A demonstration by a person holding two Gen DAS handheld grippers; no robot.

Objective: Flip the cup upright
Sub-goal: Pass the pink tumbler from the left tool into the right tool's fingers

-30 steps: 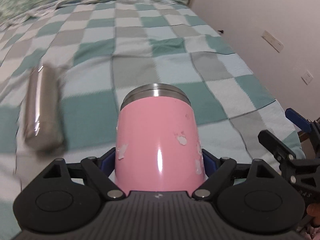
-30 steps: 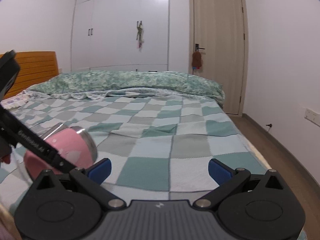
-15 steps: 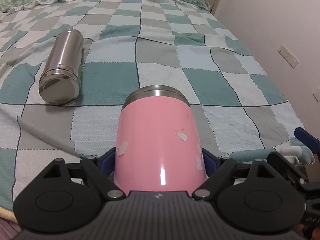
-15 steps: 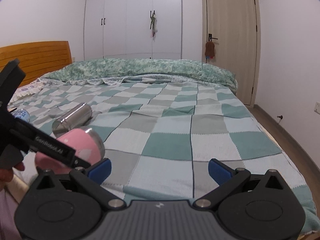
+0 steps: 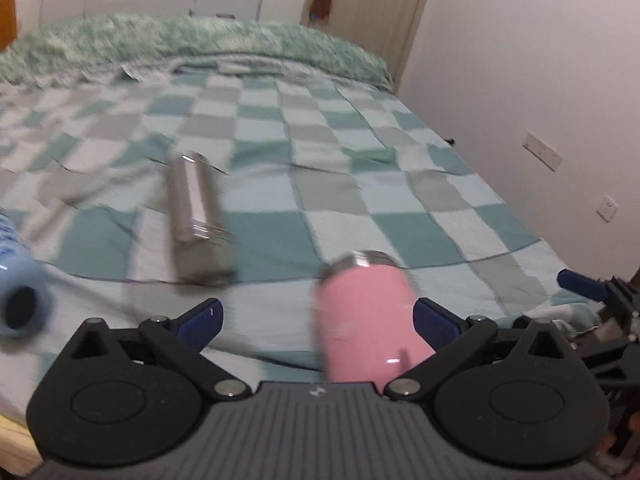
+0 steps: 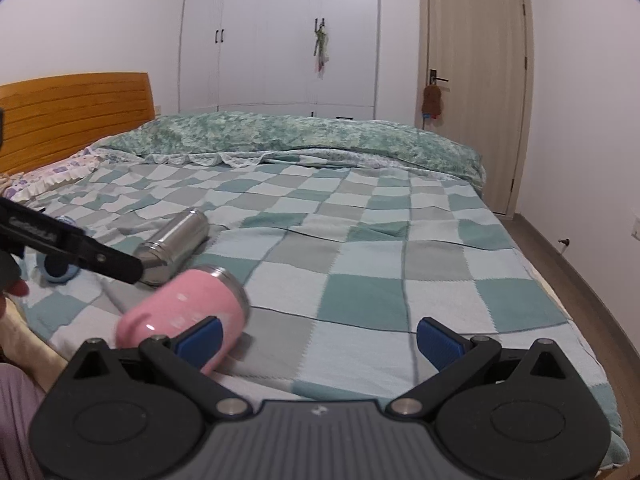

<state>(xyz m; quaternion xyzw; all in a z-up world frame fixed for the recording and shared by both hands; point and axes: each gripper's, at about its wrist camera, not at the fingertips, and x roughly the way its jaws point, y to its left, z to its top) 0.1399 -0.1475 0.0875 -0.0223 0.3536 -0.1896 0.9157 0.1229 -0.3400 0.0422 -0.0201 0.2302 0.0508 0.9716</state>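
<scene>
A pink cup with a steel rim (image 5: 366, 316) lies on its side on the checkered blanket near the bed's front edge; it also shows in the right wrist view (image 6: 188, 312). My left gripper (image 5: 316, 316) is open, its fingers wide apart, and the cup lies loose near the right finger (image 5: 434, 318). The left wrist view is motion-blurred. My right gripper (image 6: 318, 334) is open and empty, just right of the cup. The left gripper's body (image 6: 72, 244) shows above the cup in the right wrist view.
A steel flask (image 6: 176, 244) lies on its side behind the cup, also in the left wrist view (image 5: 198, 216). A blue bottle (image 5: 20, 292) lies at the left. The bed's front edge is close. A folded green quilt (image 6: 304, 136), wardrobe and door stand beyond.
My left gripper has opened and let go of the pink cup, which now lies on the blanket. The left gripper has pulled back and swung left. The right gripper has shifted slightly.
</scene>
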